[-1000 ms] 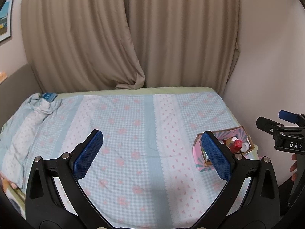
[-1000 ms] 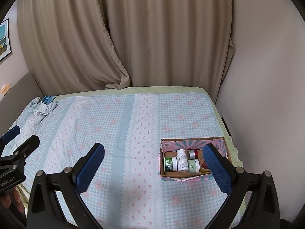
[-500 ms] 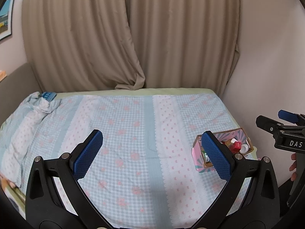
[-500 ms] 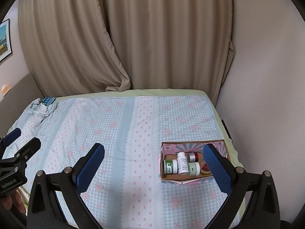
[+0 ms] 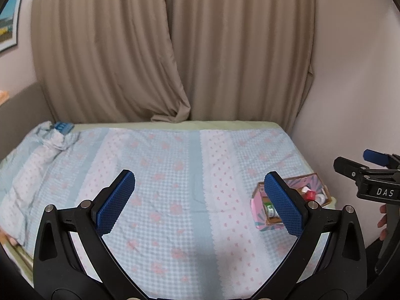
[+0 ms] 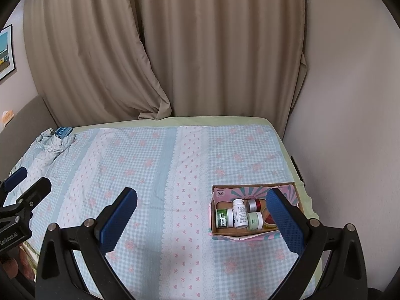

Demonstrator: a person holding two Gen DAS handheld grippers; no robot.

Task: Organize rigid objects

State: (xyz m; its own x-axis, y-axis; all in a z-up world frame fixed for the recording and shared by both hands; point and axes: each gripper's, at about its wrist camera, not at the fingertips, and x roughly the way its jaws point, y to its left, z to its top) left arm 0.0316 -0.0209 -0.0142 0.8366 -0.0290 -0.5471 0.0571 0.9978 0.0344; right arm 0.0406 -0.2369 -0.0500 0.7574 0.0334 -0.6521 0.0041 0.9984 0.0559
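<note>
At the far left corner of the bed point(image 6: 155, 165) the checked sheet point(image 5: 160, 175) is bunched, with a small blue packet point(image 6: 63, 131) on it. The left gripper point(image 5: 200, 200) hangs over the middle, its jaws wide apart and holding nothing. The right gripper point(image 6: 202, 215) also has its jaws apart and empty. The wide middle of the bed is free. The pink box point(image 6: 252, 235) sits near the right edge, close to the wall point(image 6: 350, 125). Inside it lie a green-labelled jar point(image 6: 224, 218), a white bottle point(image 6: 239, 213), a pale green jar point(image 6: 255, 220) and a red jar point(image 6: 253, 205). Beige curtains point(image 6: 200, 50) hang behind. The right gripper's body reads "DAS".
</note>
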